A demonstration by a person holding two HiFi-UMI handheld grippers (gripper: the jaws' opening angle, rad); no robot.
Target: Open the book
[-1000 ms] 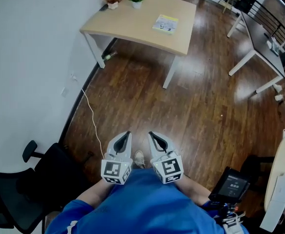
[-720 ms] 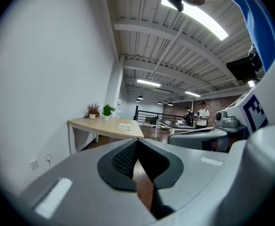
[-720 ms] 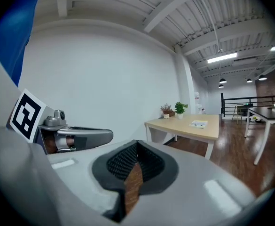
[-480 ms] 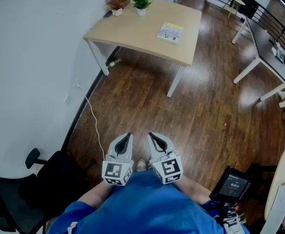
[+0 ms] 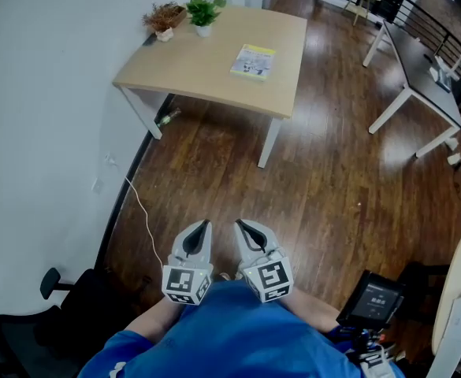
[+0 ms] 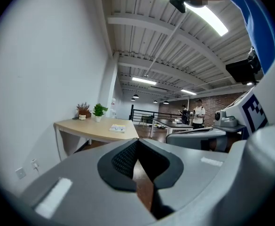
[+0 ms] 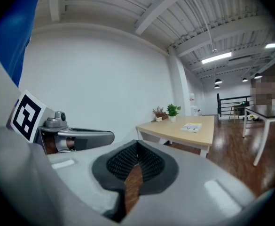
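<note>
floor: dark wood | wall: white | table: pale wood | office chair: black

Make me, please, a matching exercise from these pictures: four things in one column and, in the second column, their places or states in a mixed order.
Column one:
1. book
2. green plant
3. black chair
4. right gripper

Column two:
A. jaws shut, nothing between them
B. on the floor beside the wall
C. lying flat on the table
D. standing at the table's corner by the wall

Pairs: 1-C, 2-D, 3-B, 4-A
</note>
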